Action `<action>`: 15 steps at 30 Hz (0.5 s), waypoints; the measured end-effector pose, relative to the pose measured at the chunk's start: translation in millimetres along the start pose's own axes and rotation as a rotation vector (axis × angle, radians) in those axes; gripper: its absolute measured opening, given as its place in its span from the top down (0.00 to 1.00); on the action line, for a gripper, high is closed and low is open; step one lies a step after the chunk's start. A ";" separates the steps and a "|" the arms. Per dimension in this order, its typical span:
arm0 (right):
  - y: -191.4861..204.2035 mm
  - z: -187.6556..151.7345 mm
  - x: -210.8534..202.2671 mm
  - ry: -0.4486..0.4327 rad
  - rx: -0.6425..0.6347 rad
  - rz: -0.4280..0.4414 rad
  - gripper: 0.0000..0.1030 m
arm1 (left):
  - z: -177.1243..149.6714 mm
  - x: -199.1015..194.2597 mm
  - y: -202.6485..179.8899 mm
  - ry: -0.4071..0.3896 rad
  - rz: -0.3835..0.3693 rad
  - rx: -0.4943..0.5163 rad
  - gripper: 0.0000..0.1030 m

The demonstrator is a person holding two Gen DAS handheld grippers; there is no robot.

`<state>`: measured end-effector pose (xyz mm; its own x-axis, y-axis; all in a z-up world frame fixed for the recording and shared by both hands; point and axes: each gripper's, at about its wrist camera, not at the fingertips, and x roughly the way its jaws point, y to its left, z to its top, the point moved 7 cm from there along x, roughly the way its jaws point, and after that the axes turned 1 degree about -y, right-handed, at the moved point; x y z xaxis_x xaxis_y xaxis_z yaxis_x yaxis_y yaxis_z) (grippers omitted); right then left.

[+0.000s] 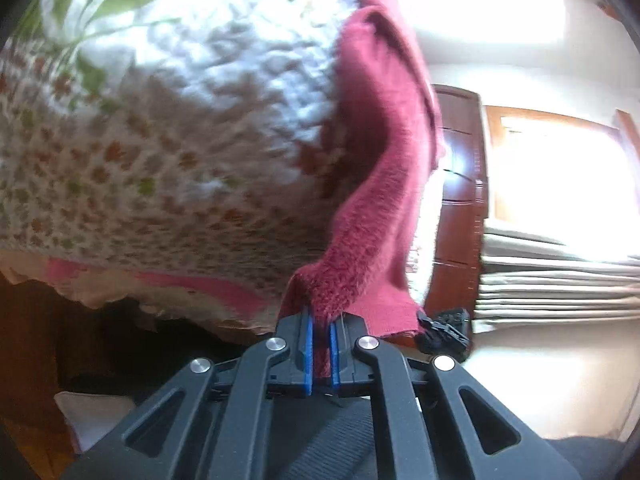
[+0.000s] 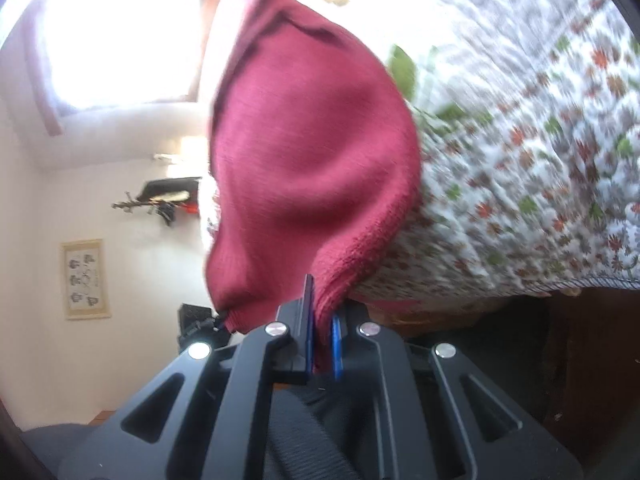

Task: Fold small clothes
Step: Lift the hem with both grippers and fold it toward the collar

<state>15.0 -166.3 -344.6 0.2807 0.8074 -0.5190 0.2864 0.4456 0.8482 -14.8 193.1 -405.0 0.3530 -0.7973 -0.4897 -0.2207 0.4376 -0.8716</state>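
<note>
the red sweater (image 1: 384,184) is up in the air, held at two spots, and it hangs beside the bed (image 1: 160,152). in the left camera it runs in a long strip, from the fingers at the bottom up toward the top of the picture, so its long way goes away from the camera. it is bunched and twisted, not flat. the far end pokes up to a point near the bright window.

the left gripper (image 1: 321,328) is almost closed, and its blue pads (image 1: 308,344) pinch a corner of the sweater between them. the right gripper (image 2: 323,320) is also nearly closed, and its blue pads (image 2: 336,340) pinch another edge of the same red sweater (image 2: 312,152). in the right camera the sweater puffs out wide like a bag and covers the middle of the view.

the bed has a white cover with little red and green flowers (image 2: 540,152), and a pink frilly edge (image 1: 192,284) hangs down its side. the sweater is just beside the bed edge and seems to touch the cover at one side, but it is blurry there.

a brown wooden door (image 1: 460,200) stands behind the sweater. a picture (image 2: 85,278) hangs on the white wall. a dark shelf with small things (image 2: 164,196) is on the wall too.
</note>
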 end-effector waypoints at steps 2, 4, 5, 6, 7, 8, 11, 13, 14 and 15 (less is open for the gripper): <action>17.7 4.1 -5.7 -0.029 -0.008 0.046 0.94 | -0.5 -4.8 -15.7 -0.014 -0.079 -0.016 0.94; 31.1 18.9 -19.9 -0.058 -0.017 0.092 0.94 | -1.8 -9.7 -35.0 -0.031 -0.171 -0.026 0.94; 38.6 22.6 -24.3 -0.074 -0.023 0.112 0.94 | -1.4 -12.5 -45.1 -0.042 -0.215 -0.030 0.94; 47.0 28.7 -27.3 -0.089 -0.026 0.133 0.94 | 0.2 -15.4 -54.4 -0.056 -0.259 -0.040 0.94; 54.4 36.2 -32.0 -0.102 -0.027 0.155 0.94 | 3.8 -19.9 -63.9 -0.073 -0.301 -0.056 0.94; 60.6 40.1 -34.3 -0.114 -0.027 0.174 0.94 | 7.4 -22.2 -67.9 -0.092 -0.337 -0.076 0.94; 67.1 55.9 -46.4 -0.148 -0.010 0.220 0.94 | 26.6 -25.8 -74.2 -0.165 -0.443 -0.163 0.94; 63.6 72.3 -55.1 -0.166 0.014 0.235 0.94 | 42.2 -24.2 -72.3 -0.216 -0.479 -0.218 0.94; 59.2 85.2 -63.7 -0.174 0.025 0.239 0.94 | 49.9 -20.5 -74.9 -0.240 -0.488 -0.242 0.94; 58.1 91.9 -62.8 -0.182 0.037 0.240 0.94 | 58.7 -18.0 -71.9 -0.265 -0.491 -0.261 0.94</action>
<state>98.2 -226.7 -272.5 0.5026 0.8041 -0.3174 0.2246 0.2330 0.9462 48.1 200.4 -334.8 0.6762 -0.7350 -0.0502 -0.1788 -0.0976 -0.9790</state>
